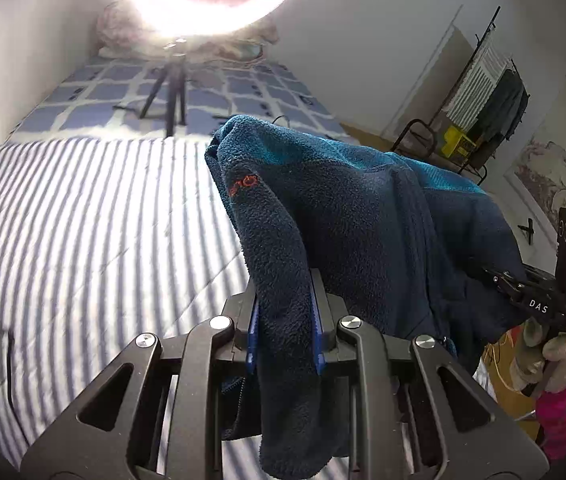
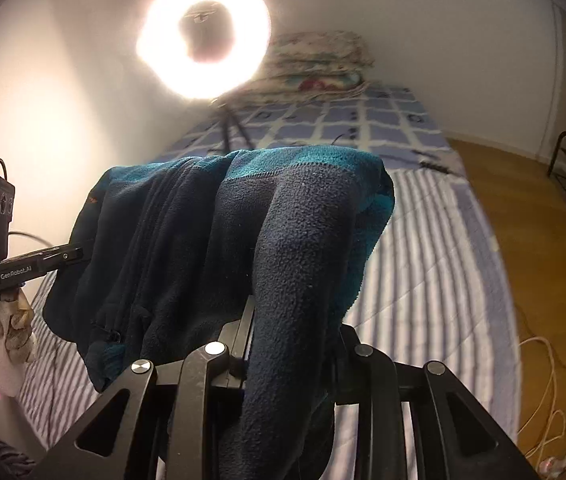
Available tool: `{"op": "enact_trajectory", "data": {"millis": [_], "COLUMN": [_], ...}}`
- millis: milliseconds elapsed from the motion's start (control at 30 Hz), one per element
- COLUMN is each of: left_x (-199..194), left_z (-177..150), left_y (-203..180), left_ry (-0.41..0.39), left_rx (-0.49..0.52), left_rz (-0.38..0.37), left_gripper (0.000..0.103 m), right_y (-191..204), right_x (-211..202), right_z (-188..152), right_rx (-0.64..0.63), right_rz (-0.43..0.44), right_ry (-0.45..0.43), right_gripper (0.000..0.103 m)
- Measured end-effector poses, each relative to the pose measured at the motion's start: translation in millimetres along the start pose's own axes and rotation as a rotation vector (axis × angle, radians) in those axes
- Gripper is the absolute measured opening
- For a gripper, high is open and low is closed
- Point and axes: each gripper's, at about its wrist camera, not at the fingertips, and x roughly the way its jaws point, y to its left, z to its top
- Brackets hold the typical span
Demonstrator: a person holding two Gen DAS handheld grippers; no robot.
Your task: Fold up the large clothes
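A dark navy fleece jacket with teal panels and a small orange logo hangs in the air between my two grippers, above the striped bed. My left gripper is shut on one bunched end of the jacket, which drapes over and hides its fingertips. My right gripper is shut on the other end of the jacket; its fingers are mostly buried in the fleece. The right gripper also shows at the right edge of the left wrist view, and the left gripper shows at the left of the right wrist view.
A ring light on a tripod stands on the blue checked sheet at the far end of the bed, with folded bedding behind. A clothes rack stands by the wall. Wooden floor with cables lies to the right.
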Motion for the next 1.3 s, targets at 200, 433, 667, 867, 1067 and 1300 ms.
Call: {"op": "enact_trajectory", "data": {"millis": [200, 433, 667, 867, 1067, 1300], "left_x": [54, 117, 162, 203, 244, 283], "left_z": [36, 66, 87, 104, 110, 110], "left_y": [-18, -42, -64, -76, -81, -80], "left_ry": [-0.006, 0.003, -0.001, -0.009, -0.003, 0.010], "left_rx": [0.001, 0.025, 0.048, 0.053, 0.050, 0.032], "left_rz": [-0.025, -0.034, -0.028, -0.010, 0.001, 0.014], "left_gripper": [0.019, 0.018, 0.018, 0.018, 0.018, 0.018], "right_y": [-45, -95, -137, -166, -187, -212], "right_x": [11, 36, 60, 92, 122, 156], "right_z": [34, 65, 90, 108, 120, 122], "right_rx": [0.022, 0.043, 0.056, 0.074, 0.069, 0.075], "right_rz": [-0.059, -0.135, -0.196, -0.236, -0.274, -0.301], "right_ry": [-0.033, -0.043, -0.055, -0.057, -0.051, -0.037], "right_gripper": [0.026, 0.026, 0.026, 0.026, 0.026, 0.026]}}
